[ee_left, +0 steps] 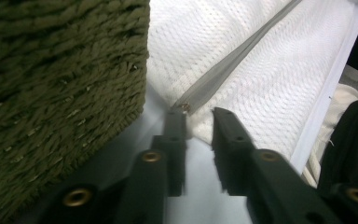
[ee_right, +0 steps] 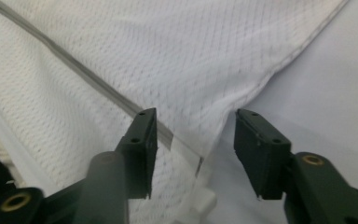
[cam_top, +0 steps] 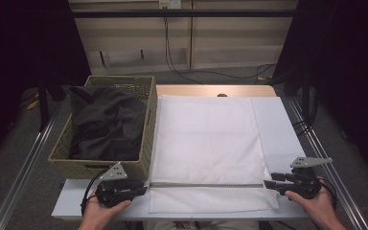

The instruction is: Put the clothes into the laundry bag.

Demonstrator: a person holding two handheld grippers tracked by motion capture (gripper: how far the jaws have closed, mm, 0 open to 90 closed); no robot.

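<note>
A white mesh laundry bag (cam_top: pixel 206 143) lies flat on the bench (cam_top: pixel 287 134), spread from the far edge almost to the near edge, with a grey zipper (cam_top: pixel 206 184) running left to right across its near end. To its left stands a woven olive basket (cam_top: pixel 146 158) with dark clothing (cam_top: pixel 108 124) heaped inside, its right wall just beside the bag's left edge.

The person's hands come in at the near corners. The left gripper (cam_top: pixel 141 187) sits at the left end of the zipper, close by the basket's near right corner. In the left gripper view its fingers (ee_left: pixel 175 140) stand a little apart, with the zipper's end (ee_left: pixel 184 106) lying at the tip of one of them and the bag's edge between; the pads are not pressing on the cloth. The right gripper (cam_top: pixel 270 184) sits at the right end of the zipper. In the right gripper view its fingers (ee_right: pixel 142 140) stand wide apart over the bag's near right corner, the cloth edge and the zipper tape (ee_right: pixel 74 70) lying loose between them, gripped by neither.
</note>
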